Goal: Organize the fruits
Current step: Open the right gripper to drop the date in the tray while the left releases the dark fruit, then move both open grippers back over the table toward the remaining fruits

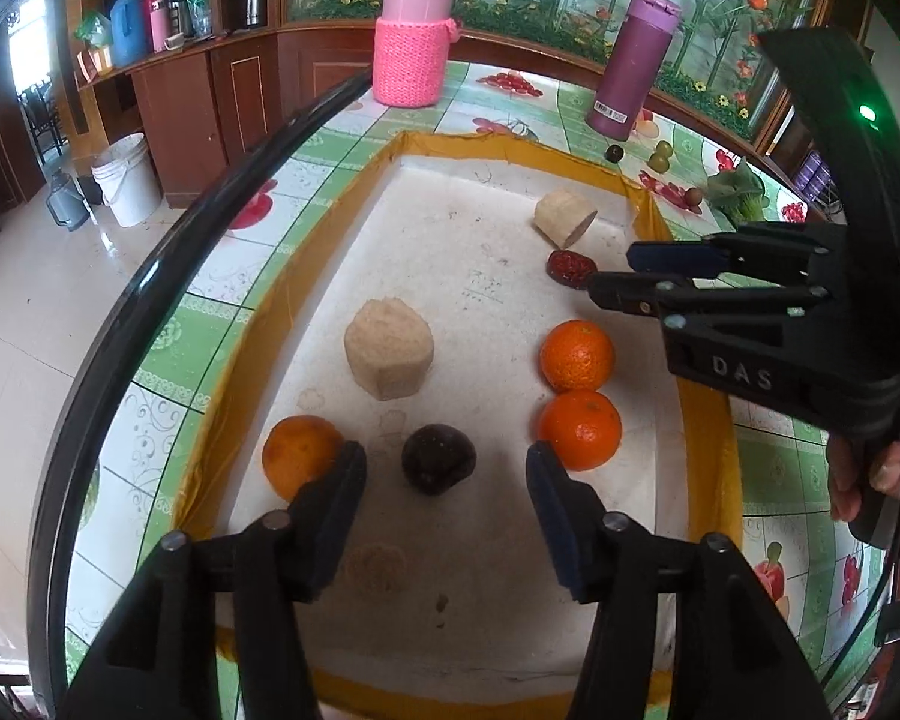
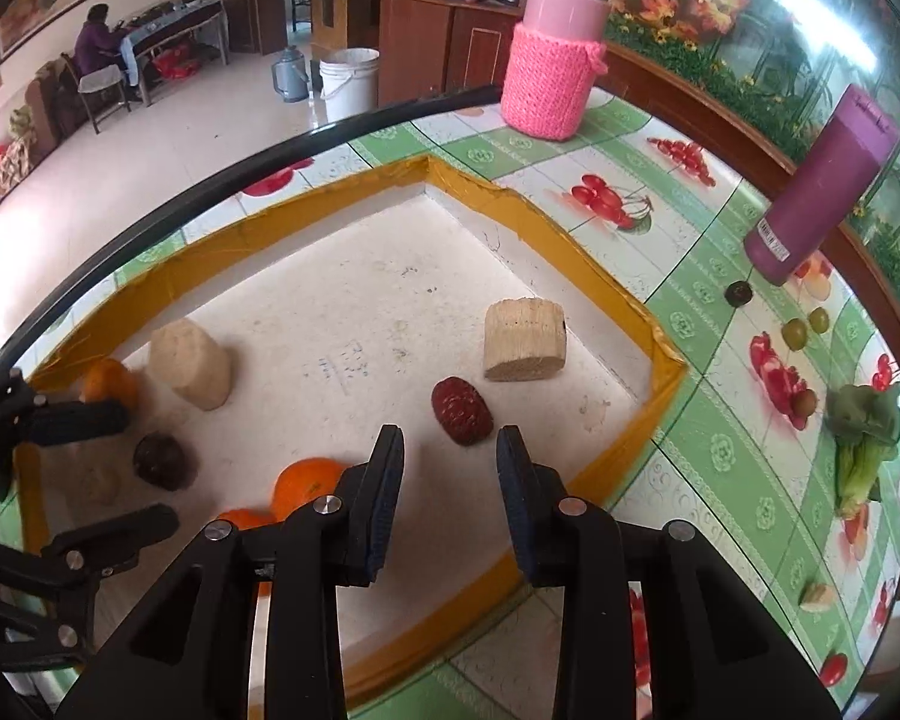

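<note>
Left wrist view: left gripper [image 1: 444, 474] spread wide and empty around a dark fruit [image 1: 438, 459] on the white mat [image 1: 450, 228], oranges [image 1: 577, 355] at right. Right wrist view: right gripper [image 2: 450, 456] parted narrowly, empty, just short of a red berry [image 2: 461, 410].

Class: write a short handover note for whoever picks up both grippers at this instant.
Left gripper: open, empty, a dark fruit ahead between its fingers, untouched.
Right gripper: open, empty, just short of the red berry.
On the white mat: two oranges side by side, a third orange apart at the left edge, two pale blocks.
Done: the orange pair sits together.
Left: probably the third orange, dark fruit and berry.
</note>
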`<state>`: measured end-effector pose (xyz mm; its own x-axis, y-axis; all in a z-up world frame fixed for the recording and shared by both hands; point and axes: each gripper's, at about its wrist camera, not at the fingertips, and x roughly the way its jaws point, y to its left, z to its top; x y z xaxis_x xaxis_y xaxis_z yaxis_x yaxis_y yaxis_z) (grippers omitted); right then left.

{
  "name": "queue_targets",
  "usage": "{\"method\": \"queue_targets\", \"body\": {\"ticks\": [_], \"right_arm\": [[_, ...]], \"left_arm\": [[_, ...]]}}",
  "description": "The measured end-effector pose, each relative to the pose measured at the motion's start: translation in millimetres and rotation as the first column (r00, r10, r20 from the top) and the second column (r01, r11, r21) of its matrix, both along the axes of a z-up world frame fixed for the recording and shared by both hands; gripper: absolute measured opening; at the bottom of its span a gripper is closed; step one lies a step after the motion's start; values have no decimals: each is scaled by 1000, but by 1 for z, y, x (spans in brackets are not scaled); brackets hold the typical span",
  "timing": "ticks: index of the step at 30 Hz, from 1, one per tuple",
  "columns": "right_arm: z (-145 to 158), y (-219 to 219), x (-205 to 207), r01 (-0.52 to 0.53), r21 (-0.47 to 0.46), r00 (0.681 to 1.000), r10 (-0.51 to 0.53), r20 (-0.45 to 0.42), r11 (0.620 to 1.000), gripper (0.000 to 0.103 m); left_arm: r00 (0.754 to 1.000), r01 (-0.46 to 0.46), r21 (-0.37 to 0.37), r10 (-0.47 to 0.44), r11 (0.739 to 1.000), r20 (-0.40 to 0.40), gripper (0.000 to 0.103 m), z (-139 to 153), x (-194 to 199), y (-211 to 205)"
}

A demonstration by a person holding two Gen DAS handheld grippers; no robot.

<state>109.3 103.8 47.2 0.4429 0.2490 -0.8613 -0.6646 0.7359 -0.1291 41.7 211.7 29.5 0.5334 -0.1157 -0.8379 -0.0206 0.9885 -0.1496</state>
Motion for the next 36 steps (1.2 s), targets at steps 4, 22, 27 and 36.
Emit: {"method": "queue_targets", "body": {"ticks": [4,22,27,36], "right_arm": [[11,-11,-17,16,2,999,-16,29,1000,31],[13,-144,-95,213,74,977,-212,-22,974,68],[10,-197,-103,331,120,944,-327,-51,936,69],[1,-275,-116,503,172,865,-493,-99,847,79]], "left_arm": [[1000,-1,28,0,1000,25,63,7,-10,-2],[993,13,108,-25,994,117,83,39,-58,-43],[988,52,106,-66,993,137,96,49,-61,-73],[974,197,108,-208,974,95,101,41,-64,-145]]}}
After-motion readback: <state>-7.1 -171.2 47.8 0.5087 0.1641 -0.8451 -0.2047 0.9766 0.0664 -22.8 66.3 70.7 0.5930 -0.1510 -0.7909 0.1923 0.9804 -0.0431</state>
